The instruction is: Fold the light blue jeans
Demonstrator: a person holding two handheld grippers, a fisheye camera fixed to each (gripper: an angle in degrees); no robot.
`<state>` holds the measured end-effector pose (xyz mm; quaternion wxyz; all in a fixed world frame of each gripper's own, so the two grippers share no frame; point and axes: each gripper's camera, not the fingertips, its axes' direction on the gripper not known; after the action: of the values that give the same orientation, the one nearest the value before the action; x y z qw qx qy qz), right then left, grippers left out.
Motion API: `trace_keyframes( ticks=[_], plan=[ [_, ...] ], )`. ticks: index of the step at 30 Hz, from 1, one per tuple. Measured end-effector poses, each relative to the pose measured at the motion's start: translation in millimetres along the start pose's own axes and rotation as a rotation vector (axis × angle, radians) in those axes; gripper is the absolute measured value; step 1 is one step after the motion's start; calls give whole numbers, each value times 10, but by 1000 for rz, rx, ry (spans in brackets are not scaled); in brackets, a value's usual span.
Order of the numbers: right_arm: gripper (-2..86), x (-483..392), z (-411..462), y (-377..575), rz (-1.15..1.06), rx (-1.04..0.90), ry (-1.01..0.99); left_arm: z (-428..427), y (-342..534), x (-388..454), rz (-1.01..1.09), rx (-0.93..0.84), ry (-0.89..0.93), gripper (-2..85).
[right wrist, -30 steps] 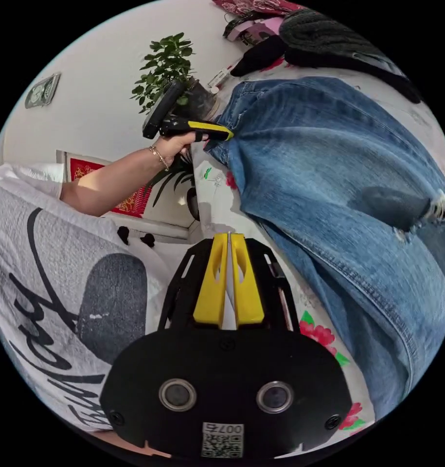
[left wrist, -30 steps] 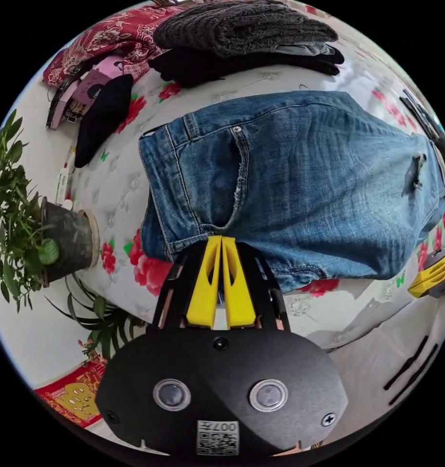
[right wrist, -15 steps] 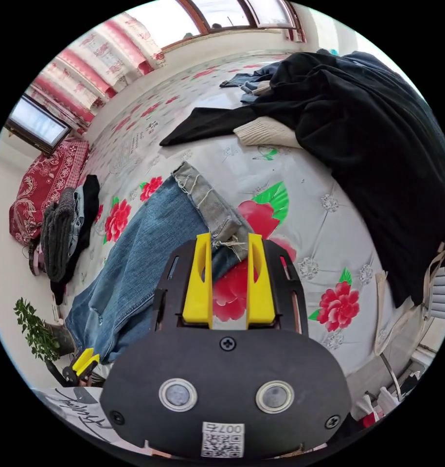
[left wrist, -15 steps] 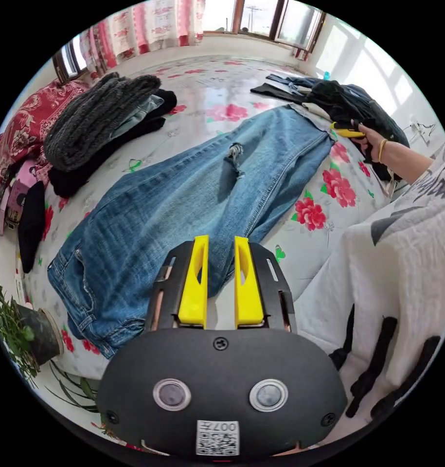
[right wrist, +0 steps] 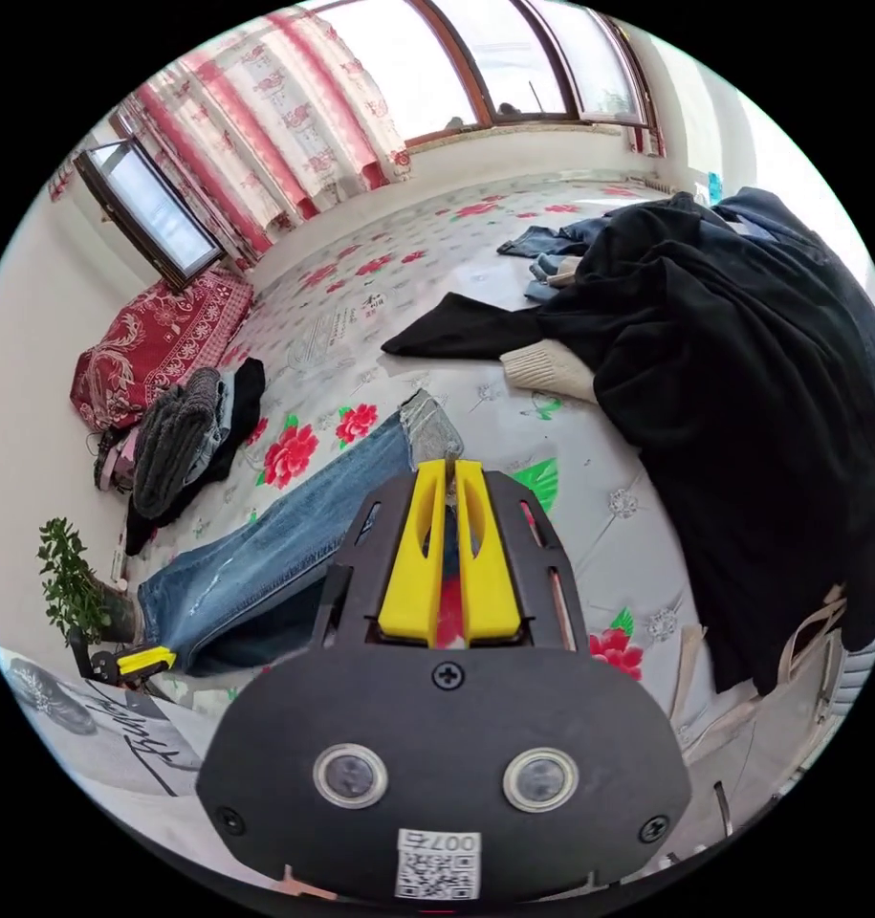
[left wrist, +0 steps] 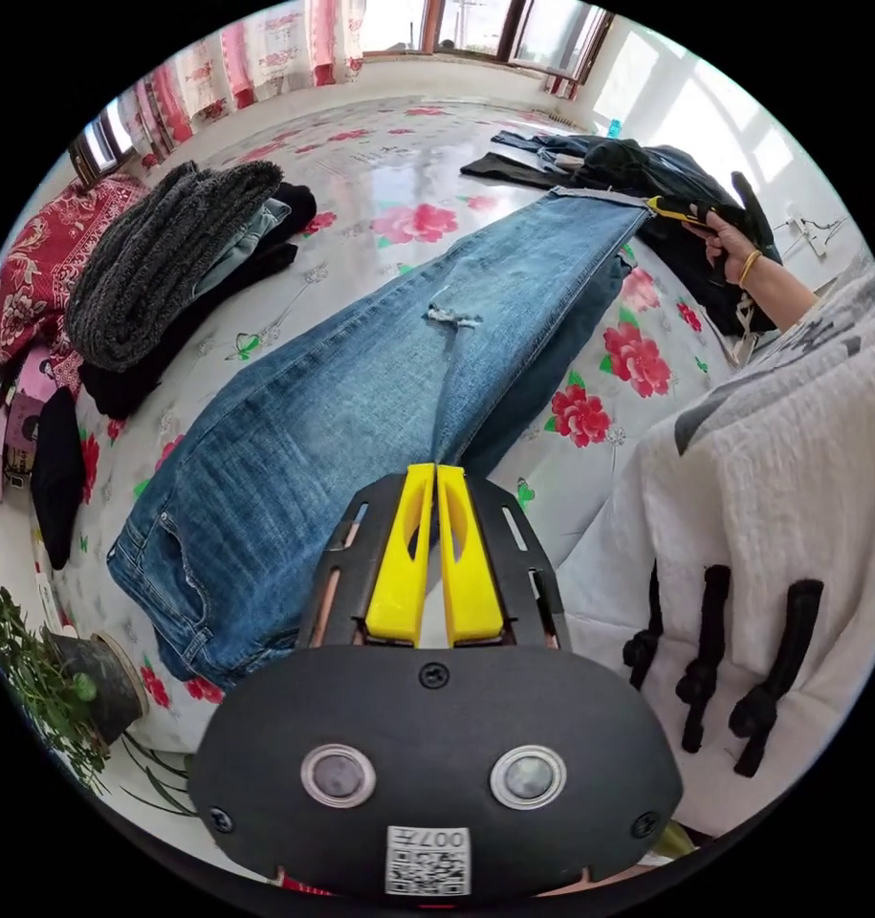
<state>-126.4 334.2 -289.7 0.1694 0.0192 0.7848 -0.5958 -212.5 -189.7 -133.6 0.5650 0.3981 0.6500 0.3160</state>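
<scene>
- Light blue jeans point(left wrist: 360, 402): spread lengthwise on the floral bed cover point(left wrist: 408, 206), waistband to the near left of the left tongs, hems far ahead by the right tongs; one leg lies over the other.
- Left tongs point(left wrist: 435, 470): jaws drawn together, pinching the raised long edge of the jeans near mid-leg.
- Right tongs point(right wrist: 447, 469): jaws nearly together on the frayed hem point(right wrist: 427, 426); seen at the far end from the left gripper view point(left wrist: 671, 208).
- Black clothes heap point(right wrist: 743, 382): just right of the right tongs.
- Folded grey and black stack point(left wrist: 169, 258): left of the jeans, apart from them.
- Risk: both grips look shallow; heavy denim may slip out when lifted, or only the top leg may rise.
- Risk: hem could snag the black heap.
</scene>
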Motion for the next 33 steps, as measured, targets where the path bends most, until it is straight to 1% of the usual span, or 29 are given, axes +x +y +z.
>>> trace_keyframes(
  ticks=[3, 5, 6, 9, 10, 12, 14, 15, 16, 19, 20, 21, 22, 23, 24, 26, 27, 28, 29, 30, 32, 33],
  plan=[
    [17, 393, 124, 112, 50, -76, 13, 262, 137, -78, -34, -56, 61, 15],
    [36, 836, 511, 271, 203, -227, 7, 578, 213, -166, -68, -172, 115, 33],
    [41, 907, 548, 310, 225, -243, -2, 587, 228, -185, -64, -175, 117, 35],
    [65, 1100, 269, 440, 313, -127, -72, 461, 323, -343, -43, -174, 120, 43],
    [75, 1156, 154, 498, 347, -88, -125, 381, 395, -432, -61, -161, 121, 44],
    [82, 1244, 96, 619, 420, -82, -200, 254, 537, -591, -122, -128, 137, 45],
    [85, 1272, 127, 823, 512, -80, -283, 85, 798, -847, -259, -61, 172, 43],
    [85, 1256, 116, 867, 525, -55, -295, 48, 878, -918, -300, -43, 183, 42],
    [82, 1201, 79, 932, 543, -5, -300, -15, 1058, -1069, -389, -10, 205, 42],
    [63, 1042, 184, 921, 587, 13, -374, -103, 1599, -1467, -631, 36, 254, 45],
    [56, 958, 249, 871, 617, -13, -385, -144, 1841, -1618, -729, 62, 269, 48],
    [53, 903, 277, 834, 625, -32, -400, -167, 1964, -1689, -775, 78, 277, 51],
    [47, 729, 281, 741, 613, -40, -446, -219, 2211, -1821, -868, 109, 287, 58],
    [41, 434, 222, 610, 549, -34, -483, -277, 2462, -1937, -960, 147, 286, 68],
    [39, 237, 172, 536, 497, -32, -496, -305, 2588, -1988, -1004, 168, 286, 73],
    [33, -785, -115, 297, 221, -26, -533, -397, 3085, -2154, -1169, 283, 299, 92],
    [32, -1084, -194, 275, 145, -27, -544, -411, 3202, -2189, -1206, 309, 303, 97],
    [31, -1739, -339, 287, -25, -43, -574, -424, 3427, -2260, -1284, 350, 311, 106],
    [31, -2402, -448, 384, -192, -71, -595, -429, 3627, -2329, -1348, 391, 324, 113],
    [31, -2732, -488, 469, -272, -86, -604, -429, 3716, -2365, -1373, 411, 332, 118],
    [34, -3952, -489, 995, -554, -183, -635, -411, 4012, -2515, -1452, 493, 368, 133],
    [35, -4220, -445, 1165, -611, -215, -636, -401, 4072, -2553, -1466, 514, 373, 136]
  ],
)
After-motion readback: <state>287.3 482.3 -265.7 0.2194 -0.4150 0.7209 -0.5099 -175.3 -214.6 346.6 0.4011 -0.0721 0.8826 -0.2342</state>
